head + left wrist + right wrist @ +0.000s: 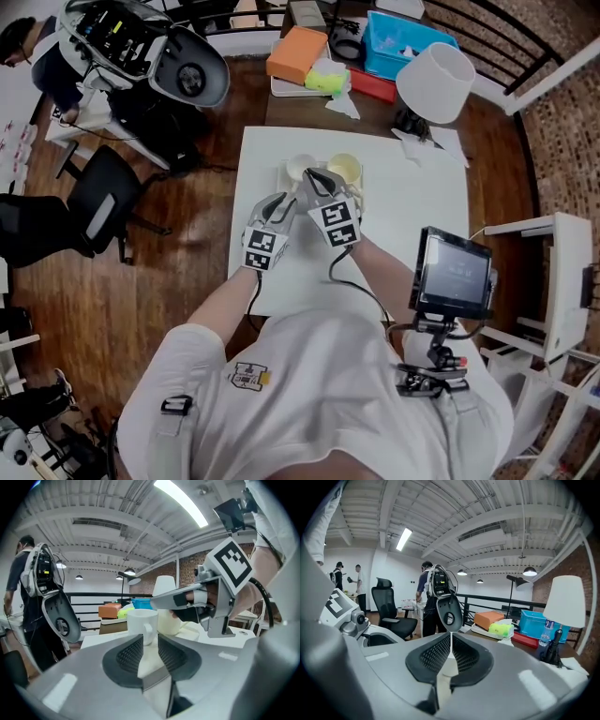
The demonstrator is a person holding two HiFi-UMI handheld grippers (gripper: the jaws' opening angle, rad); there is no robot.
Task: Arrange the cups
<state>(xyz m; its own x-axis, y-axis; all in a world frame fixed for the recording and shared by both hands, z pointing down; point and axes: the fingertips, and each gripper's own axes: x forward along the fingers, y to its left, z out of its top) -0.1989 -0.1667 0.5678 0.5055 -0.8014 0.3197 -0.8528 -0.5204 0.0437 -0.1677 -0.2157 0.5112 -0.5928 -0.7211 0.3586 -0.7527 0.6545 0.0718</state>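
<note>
Two cups stand at the far side of the white table (412,197): a white mug (301,168) and a cream cup (346,170) to its right. In the left gripper view the white mug (142,623) is just ahead of my left gripper (150,639), its handle turned toward the jaws. The jaws are open with nothing pressed between them. My right gripper (317,178) reaches over the cream cup (171,622). In the right gripper view its jaws (451,644) are shut on a thin white edge, apparently that cup's wall.
Beyond the table sit a white lamp (434,82), a blue bin (398,42), an orange box (296,53) and a green object (327,78). A screen on a stand (455,272) is at my right, and a black office chair (103,202) at the left. People stand far off.
</note>
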